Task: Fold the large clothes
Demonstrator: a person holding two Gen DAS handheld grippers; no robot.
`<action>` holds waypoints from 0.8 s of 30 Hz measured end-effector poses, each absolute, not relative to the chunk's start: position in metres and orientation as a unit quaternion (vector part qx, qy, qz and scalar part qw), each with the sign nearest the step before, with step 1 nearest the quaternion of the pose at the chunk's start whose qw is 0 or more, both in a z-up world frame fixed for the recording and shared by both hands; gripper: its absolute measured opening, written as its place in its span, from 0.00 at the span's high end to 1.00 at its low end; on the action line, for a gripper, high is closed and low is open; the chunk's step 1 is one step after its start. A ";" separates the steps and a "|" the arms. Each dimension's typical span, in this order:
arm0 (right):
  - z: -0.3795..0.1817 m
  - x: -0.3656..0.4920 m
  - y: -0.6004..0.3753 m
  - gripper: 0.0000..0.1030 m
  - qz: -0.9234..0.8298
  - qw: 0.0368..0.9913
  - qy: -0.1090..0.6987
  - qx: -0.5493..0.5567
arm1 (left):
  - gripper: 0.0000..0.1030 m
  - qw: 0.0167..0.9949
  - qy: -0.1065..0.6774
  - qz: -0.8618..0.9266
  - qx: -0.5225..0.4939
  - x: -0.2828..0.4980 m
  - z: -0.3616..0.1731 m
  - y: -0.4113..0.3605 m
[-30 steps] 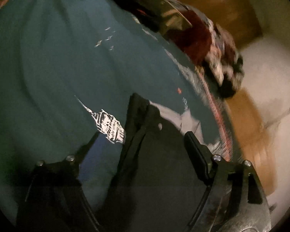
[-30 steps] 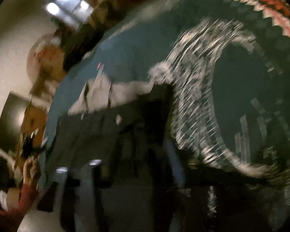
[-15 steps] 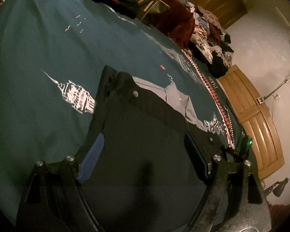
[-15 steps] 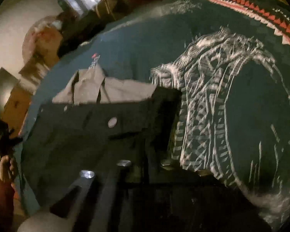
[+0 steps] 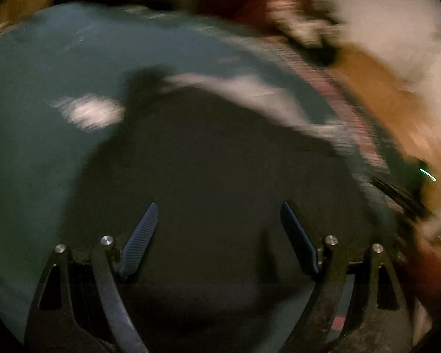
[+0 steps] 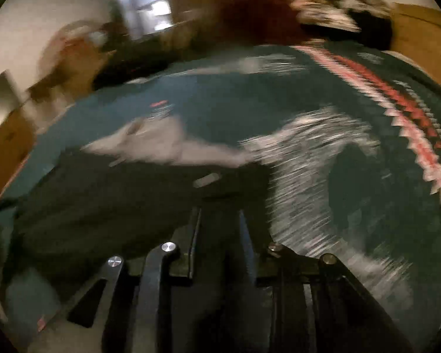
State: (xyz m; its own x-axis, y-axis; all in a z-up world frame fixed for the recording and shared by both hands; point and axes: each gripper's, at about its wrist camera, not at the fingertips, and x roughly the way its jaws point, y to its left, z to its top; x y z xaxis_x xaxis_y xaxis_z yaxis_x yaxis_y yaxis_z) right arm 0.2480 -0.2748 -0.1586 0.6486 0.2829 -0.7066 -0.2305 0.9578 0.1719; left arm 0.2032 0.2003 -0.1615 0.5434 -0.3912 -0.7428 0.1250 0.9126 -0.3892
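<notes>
A dark garment (image 5: 214,170) lies folded on a teal bedspread (image 5: 38,103), with a grey lining or pocket part (image 5: 244,94) showing at its far edge. Both views are blurred by motion. My left gripper (image 5: 217,206) is open and empty above the near part of the garment. In the right wrist view the same garment (image 6: 108,194) lies left of centre with the grey part (image 6: 167,147) beyond it. My right gripper (image 6: 219,214) has its jaws close together, with dark cloth between them at the garment's right edge.
The bedspread has white printed patterns (image 6: 308,176) and a red and white zigzag border (image 6: 411,123). A heap of clothes (image 6: 323,3) lies at the far end of the bed. Wooden furniture (image 5: 382,94) and a pale wall stand beyond the bed edge.
My left gripper opened and let go of the garment, which now lies flat; both cameras are moving, so the views are smeared. The right gripper stays closed at the garment's edge.
</notes>
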 end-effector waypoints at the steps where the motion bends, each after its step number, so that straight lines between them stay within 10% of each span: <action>1: -0.171 0.236 -0.254 0.70 0.165 0.896 0.412 0.022 | 0.52 0.864 0.450 -0.127 -0.186 0.204 -0.171 0.223; 3: -0.201 0.229 -0.231 0.74 0.175 0.873 0.456 -0.005 | 0.87 0.861 0.445 -0.083 -0.231 0.199 -0.176 0.259; 5: -0.219 0.222 -0.218 0.74 0.160 0.871 0.462 -0.041 | 0.73 0.864 0.438 -0.059 -0.243 0.189 -0.170 0.278; 7: -0.204 0.221 -0.209 0.70 0.147 0.871 0.466 -0.051 | 0.24 0.870 0.420 -0.062 -0.250 0.174 -0.158 0.289; 8: -0.193 0.218 -0.206 0.70 0.155 0.879 0.449 -0.041 | 0.20 0.875 0.410 -0.066 -0.250 0.167 -0.154 0.292; 20: -0.192 0.218 -0.113 0.61 0.217 0.867 0.446 -0.048 | 0.31 0.876 0.403 -0.062 -0.257 0.119 -0.132 0.286; 24: -0.163 0.171 -0.135 0.42 0.190 0.891 0.410 -0.039 | 0.31 0.855 0.403 -0.144 -0.294 0.104 -0.138 0.255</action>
